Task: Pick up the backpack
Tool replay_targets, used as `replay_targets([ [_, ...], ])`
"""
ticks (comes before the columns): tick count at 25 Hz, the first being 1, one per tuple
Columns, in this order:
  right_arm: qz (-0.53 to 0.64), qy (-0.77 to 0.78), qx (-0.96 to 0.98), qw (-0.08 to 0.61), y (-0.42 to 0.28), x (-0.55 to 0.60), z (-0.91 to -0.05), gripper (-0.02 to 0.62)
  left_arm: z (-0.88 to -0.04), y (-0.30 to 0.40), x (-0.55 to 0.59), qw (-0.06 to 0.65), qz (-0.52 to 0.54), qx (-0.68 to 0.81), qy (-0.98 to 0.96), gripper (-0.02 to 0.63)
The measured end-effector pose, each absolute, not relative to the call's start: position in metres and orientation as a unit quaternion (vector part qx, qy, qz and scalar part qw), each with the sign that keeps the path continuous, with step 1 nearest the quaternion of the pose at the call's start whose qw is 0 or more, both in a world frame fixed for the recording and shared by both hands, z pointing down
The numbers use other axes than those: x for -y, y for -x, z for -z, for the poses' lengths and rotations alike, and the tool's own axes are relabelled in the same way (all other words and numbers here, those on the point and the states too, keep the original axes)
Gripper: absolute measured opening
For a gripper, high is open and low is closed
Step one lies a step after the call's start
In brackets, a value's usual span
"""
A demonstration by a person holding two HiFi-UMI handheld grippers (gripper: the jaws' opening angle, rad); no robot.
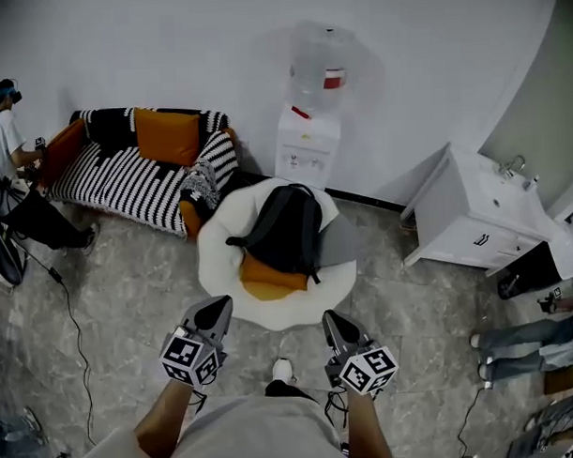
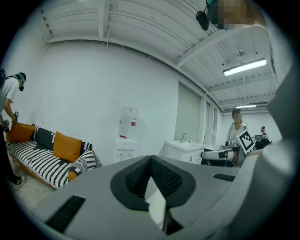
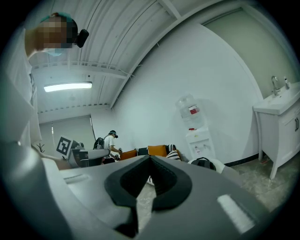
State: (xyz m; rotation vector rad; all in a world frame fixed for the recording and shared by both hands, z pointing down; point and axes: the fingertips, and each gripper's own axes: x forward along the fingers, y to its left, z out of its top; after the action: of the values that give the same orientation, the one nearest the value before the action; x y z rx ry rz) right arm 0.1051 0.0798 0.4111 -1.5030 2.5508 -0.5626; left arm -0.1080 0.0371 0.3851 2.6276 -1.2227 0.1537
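Well, my left gripper point(image 1: 217, 307) and right gripper point(image 1: 332, 318) have closed, empty jaws; unopened, they could only shove the backpack point(image 1: 285, 228) toward the white seat's point(image 1: 220, 265) far edge.

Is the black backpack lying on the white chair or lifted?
Lying. The backpack rests on the white chair; the left gripper and right gripper, shut and empty, are apart from it.

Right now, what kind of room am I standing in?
Probably a lounge-style corner set up in an office or lab: a striped sofa with orange cushions, a water dispenser against the white wall, and a white sink cabinet. The backpack lies on a round white seat.
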Motion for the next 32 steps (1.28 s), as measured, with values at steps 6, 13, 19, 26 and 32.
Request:
replay_targets([
  [6,0.207,0.479,-0.851,0.059,-0.14,-0.025,-0.426,0.002,-0.386,0.076,0.009,0.137,-0.038,0.434,-0.89,-0.006],
  [13,0.225,0.455,-0.861,0.039,-0.15,0.01,-0.443,0.002,-0.393,0.069,0.032,0.147,-0.051,0.457,-0.876,-0.006],
  [19,0.235,0.447,-0.862,0.039,-0.148,0.026,-0.447,0.002,-0.399,0.075,0.042,0.153,-0.064,0.468,-0.868,-0.006],
  [26,0.242,0.467,-0.85,0.039,-0.151,0.037,-0.454,0.002,-0.408,0.069,0.061,0.16,-0.071,0.447,-0.877,-0.006],
  [32,0.243,0.494,-0.834,0.037,-0.146,0.07,-0.454,0.002,-0.417,0.073,0.107,0.166,-0.08,0.418,-0.89,-0.006],
])
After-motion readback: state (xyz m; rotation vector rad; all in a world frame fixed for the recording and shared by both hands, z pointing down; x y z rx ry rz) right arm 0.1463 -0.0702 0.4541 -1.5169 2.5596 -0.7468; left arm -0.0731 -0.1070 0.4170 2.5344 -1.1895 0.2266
